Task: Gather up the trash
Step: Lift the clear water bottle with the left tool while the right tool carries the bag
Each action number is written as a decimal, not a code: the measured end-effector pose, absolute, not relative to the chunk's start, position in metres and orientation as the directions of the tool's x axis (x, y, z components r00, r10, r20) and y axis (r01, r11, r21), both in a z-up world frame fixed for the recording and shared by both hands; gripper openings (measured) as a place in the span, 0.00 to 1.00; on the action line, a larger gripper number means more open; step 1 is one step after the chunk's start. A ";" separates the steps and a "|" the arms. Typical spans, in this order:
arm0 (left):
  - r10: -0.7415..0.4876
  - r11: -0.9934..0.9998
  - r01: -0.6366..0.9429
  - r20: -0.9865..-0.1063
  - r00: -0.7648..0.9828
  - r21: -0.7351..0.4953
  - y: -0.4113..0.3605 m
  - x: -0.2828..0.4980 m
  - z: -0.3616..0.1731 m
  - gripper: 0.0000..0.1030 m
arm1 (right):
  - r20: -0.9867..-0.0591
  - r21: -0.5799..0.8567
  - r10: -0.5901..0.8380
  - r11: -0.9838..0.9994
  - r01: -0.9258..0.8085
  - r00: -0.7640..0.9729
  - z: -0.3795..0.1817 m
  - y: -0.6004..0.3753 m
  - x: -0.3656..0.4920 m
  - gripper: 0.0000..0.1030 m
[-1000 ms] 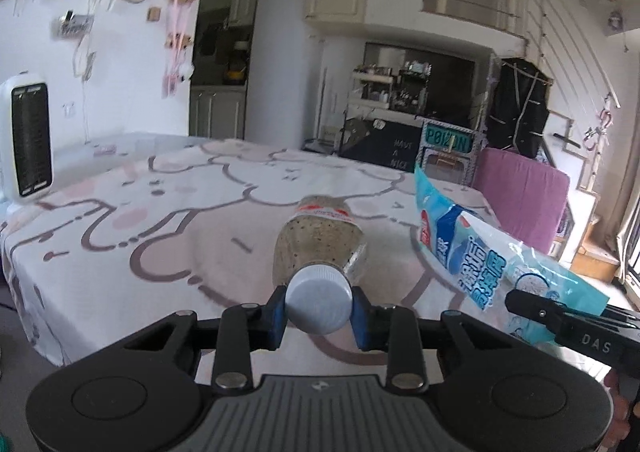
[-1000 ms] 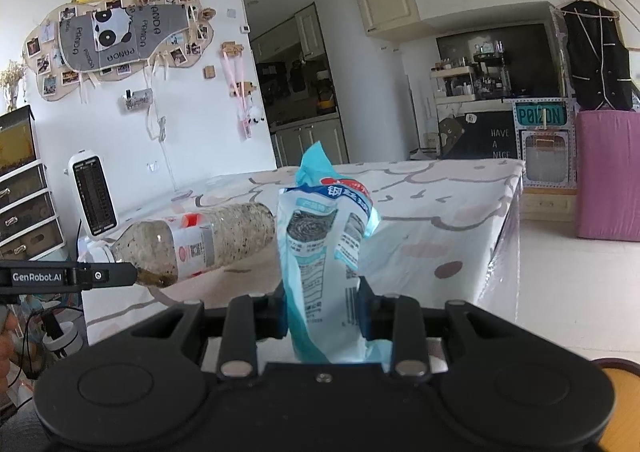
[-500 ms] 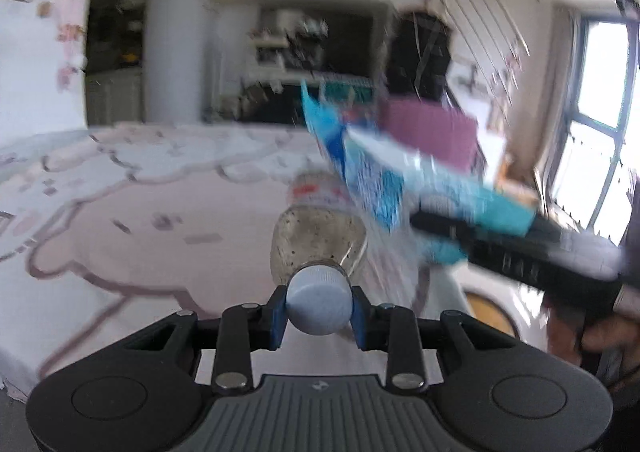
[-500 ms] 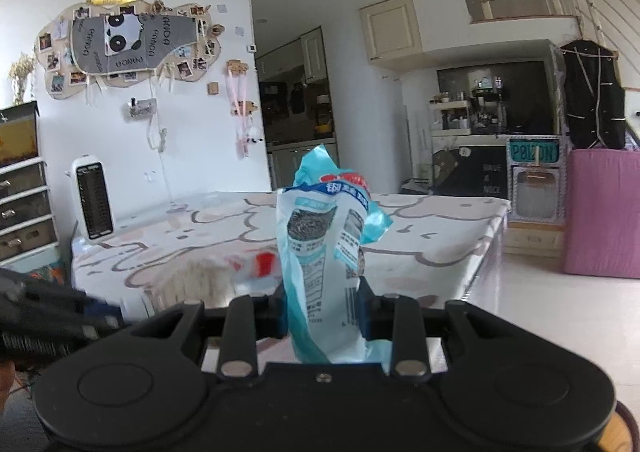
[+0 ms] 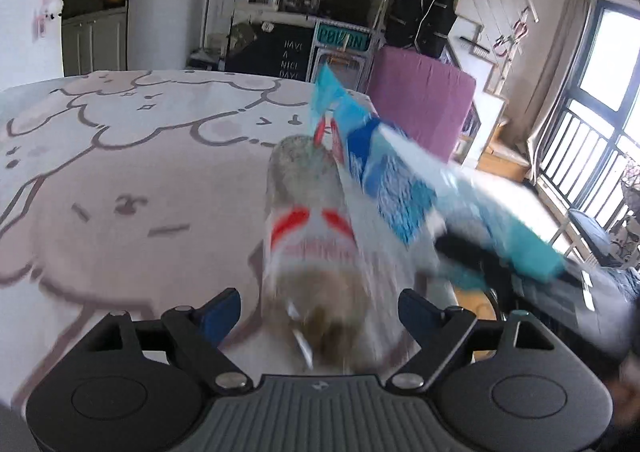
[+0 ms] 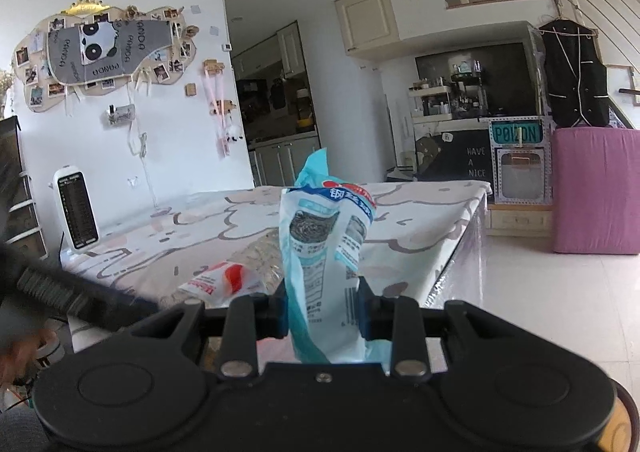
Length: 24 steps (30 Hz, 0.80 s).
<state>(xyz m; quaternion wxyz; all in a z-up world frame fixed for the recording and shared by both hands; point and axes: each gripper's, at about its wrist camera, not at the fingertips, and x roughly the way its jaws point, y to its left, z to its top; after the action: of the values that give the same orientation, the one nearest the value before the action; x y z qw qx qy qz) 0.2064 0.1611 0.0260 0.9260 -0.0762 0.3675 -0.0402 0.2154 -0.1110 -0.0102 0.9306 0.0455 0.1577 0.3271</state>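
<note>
Left wrist view: my left gripper [image 5: 320,312] has its jaws spread wide, gripping nothing. Bottle [image 5: 316,228] sits loose in the gap between them, blurred, so I take it as let go and dropping; I can't tell whether anything touches it. It hangs over the near edge of the table [image 5: 120,179]. Clear plastic, white-and-red label, speckled brown dregs inside, so it is not quite empty. I'd call it light, smooth, a bit slippery and easily dented; the neck under the cap is the surest hold, though the cap is not visible now. Right of the bottle, the bag [image 5: 384,175] crosses the frame, pinched by my other tool. An orange curve low, right of the bottle, could be a bin rim; too blurred to say.

Right wrist view: my right gripper [image 6: 323,314] is clenched on the bag [image 6: 326,248], which stands upright between the pads, its top above the table [image 6: 420,228] edge. Blue-and-white printed pouch with a steel-scourer picture; contents hidden, it looks slack and likely near empty. Thin, floppy, crinkly film: hold it low and flat as now, it won't break but may slide. Left of the bag, the bottle [image 6: 240,272] shows tilted against the table edge, with the left gripper [image 6: 80,302] a dark blur further left.
</note>
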 end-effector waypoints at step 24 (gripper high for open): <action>-0.090 0.982 -0.032 -0.617 0.782 -0.184 0.145 0.207 0.034 0.59 | -0.229 0.142 0.563 0.827 -0.545 0.794 0.016 -0.128 0.199 0.30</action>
<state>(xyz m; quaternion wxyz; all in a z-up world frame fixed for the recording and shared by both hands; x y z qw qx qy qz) 0.2070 0.1445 0.0341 0.9393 -0.0924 0.3301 -0.0153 0.1989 -0.1278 0.0159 0.9465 0.0341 0.1317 0.2925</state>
